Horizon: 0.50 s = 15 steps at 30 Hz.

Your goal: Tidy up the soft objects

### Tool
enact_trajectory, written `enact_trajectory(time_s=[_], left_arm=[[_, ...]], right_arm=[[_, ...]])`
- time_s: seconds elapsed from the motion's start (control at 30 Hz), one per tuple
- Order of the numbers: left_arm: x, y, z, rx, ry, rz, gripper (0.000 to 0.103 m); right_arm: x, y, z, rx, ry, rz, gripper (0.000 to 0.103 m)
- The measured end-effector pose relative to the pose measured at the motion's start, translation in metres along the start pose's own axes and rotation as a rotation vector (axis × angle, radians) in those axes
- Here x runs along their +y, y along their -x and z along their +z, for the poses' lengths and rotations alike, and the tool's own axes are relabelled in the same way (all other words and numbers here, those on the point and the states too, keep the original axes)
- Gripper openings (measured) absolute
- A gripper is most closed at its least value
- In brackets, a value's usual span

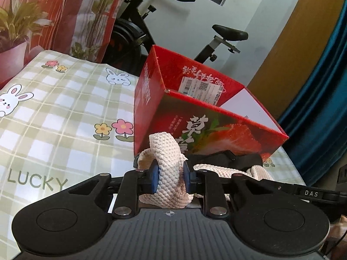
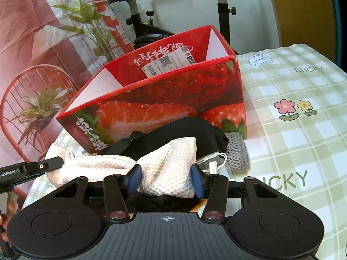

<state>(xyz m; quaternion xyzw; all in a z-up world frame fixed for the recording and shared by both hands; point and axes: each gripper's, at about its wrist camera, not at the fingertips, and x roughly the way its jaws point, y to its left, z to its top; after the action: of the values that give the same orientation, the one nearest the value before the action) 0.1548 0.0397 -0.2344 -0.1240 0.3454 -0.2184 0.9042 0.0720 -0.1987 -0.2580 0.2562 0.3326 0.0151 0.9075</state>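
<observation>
Now, left tongs (image 1: 171,174): clamped on one end of the cream knitted cloth (image 1: 168,162)
Right tongs (image 2: 166,178): pinching its other end
Cloth: before the strawberry box (image 2: 173,99), over the surface (image 2: 292,130)

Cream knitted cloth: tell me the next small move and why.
Probably lift both ends together toward the red strawberry box. The left claw and right claw each pinch an end of the cream knitted cloth, which sags over the black item before the open box.
</observation>
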Motion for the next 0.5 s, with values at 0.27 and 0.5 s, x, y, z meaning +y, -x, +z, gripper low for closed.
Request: enact_trajectory(time_s=[0.27,0.5], left_arm=[[-0.015,0.018,0.011,-0.053,-0.071,-0.006,0.021],[-0.042,0.043,0.051,-0.175,-0.176,-0.037,0.021]], right_arm=[[0.024,0.025,0.015,-0.076,0.131,0.021,0.018],[0.047,0.063,0.060,-0.213,0.270,0.039,0.018]])
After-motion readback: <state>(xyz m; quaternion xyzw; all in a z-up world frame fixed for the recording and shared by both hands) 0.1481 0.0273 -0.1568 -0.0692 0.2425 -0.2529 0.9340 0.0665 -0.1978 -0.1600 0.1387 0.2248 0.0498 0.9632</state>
